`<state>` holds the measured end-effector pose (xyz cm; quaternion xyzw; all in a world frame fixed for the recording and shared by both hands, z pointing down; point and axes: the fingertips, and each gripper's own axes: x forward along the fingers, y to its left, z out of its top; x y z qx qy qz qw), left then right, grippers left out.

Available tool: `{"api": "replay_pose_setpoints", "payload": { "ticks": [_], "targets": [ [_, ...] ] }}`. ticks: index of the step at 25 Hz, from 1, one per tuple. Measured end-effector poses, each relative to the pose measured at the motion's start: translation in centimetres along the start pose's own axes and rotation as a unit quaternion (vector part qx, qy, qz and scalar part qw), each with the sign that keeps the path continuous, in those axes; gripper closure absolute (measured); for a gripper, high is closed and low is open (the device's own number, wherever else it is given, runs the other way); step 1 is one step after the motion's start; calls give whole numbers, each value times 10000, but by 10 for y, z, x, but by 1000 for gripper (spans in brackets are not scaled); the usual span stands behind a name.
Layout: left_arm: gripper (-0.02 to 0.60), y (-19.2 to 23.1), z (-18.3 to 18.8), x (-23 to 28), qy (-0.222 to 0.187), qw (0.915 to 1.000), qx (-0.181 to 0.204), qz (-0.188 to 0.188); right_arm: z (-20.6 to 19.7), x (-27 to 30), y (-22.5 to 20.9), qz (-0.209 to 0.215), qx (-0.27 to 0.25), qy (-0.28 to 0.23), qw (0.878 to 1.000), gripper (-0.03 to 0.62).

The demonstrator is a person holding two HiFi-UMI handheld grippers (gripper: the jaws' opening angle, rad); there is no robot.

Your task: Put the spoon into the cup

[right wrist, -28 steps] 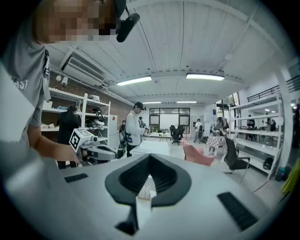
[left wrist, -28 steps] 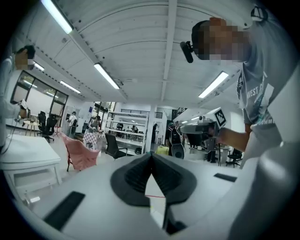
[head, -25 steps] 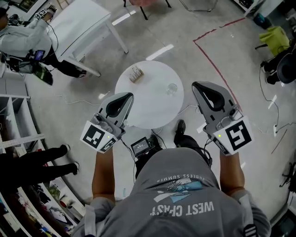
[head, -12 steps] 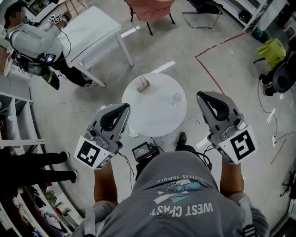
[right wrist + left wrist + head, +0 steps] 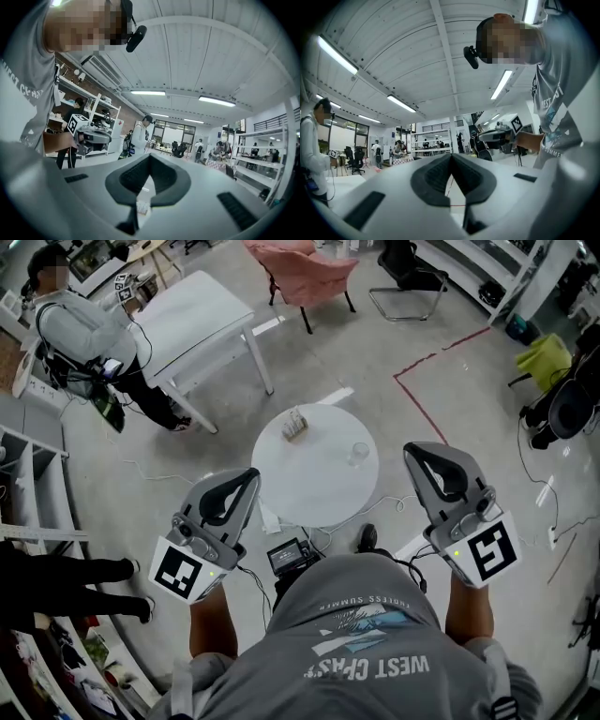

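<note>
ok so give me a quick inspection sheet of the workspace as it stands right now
surface: round white table, mostly bare.
job's things: clear cup upright on the table; spoon not made out, possibly in the small rack.
clutter: nothing seen.
grippers: left gripper and right gripper both shut and empty, held either side of the table's near edge, away from cup and rack.
cables: thin cable on the floor left of the table.
surroundings: white rectangular table, pink chair, red floor tape, a person at upper left.
</note>
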<state>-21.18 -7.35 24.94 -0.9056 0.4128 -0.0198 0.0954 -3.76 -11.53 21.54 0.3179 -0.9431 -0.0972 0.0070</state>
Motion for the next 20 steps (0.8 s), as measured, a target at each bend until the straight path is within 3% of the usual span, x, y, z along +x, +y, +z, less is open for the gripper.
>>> {"api": "replay_pose_setpoints", "payload": {
  "ticks": [8, 20],
  "targets": [
    [578, -6, -2, -18, -13, 10000, -59, 68, 6, -15, 14, -35, -33, 90, 9999, 594],
    [578, -2, -6, -25, 73, 9994, -292, 160, -14, -24, 21, 99, -122, 638, 9978, 592]
  ]
}}
